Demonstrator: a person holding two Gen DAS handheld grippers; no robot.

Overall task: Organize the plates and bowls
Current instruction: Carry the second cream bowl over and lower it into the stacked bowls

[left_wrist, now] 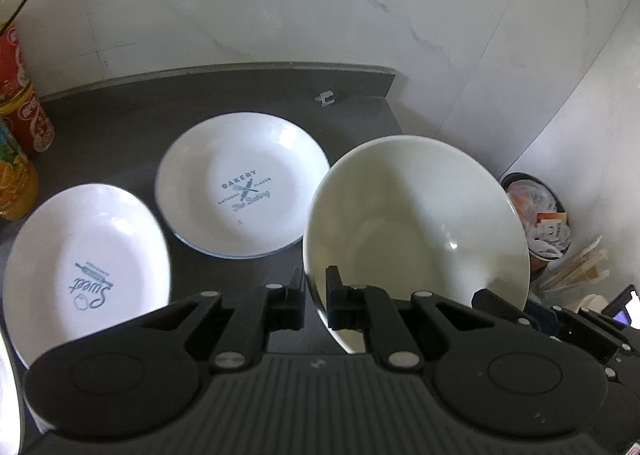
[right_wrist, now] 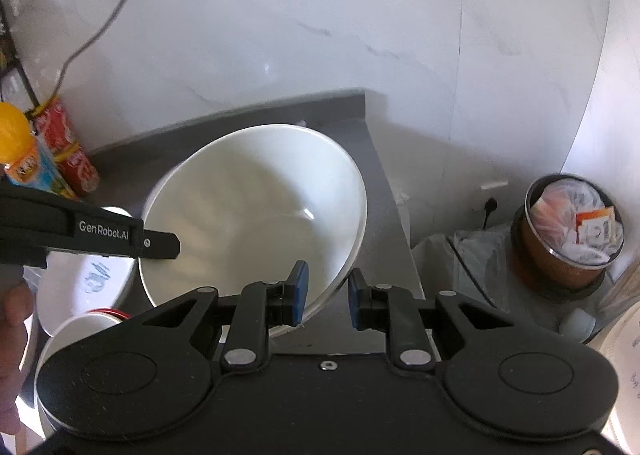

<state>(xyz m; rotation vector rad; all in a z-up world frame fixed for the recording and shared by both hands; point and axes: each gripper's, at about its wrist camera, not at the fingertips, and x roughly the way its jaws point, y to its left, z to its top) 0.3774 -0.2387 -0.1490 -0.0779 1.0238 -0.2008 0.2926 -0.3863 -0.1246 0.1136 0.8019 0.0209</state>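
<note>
The big plain white bowl [left_wrist: 416, 223] is off the dark countertop [left_wrist: 120, 123], tipped so its inside faces the two cameras, and both claws have it by the rim. The left gripper [left_wrist: 314, 291] is pinched on the rim at the bowl's near-left edge, one finger inside and one outside. The right gripper [right_wrist: 324, 291] straddles the rim on the opposite side, but its jaws stand apart: the blue-padded inner finger [right_wrist: 299, 291] is on the bowl wall while the outer one sits clear of it, so I judge this claw open and the left claw to be carrying the load. It looks like a handover or a steadying hold, two points of contact keeping a wide, slippery bowl from swinging.

Left of the bowl, the plate printed "BAKERY" [left_wrist: 244, 183] lies flat on the countertop, and farther left from the bowl lies the plate printed "Sweet" [left_wrist: 88, 267], the two plates just beside each other but not stacked. Beyond them, drink bottles [left_wrist: 24, 111] stand against the wall. Right of the bowl, past the counter's edge, a full waste bin [right_wrist: 568, 231] sits on the floor, so a slip on that side would be costly. Nothing is stacked yet by my reckoning.
</note>
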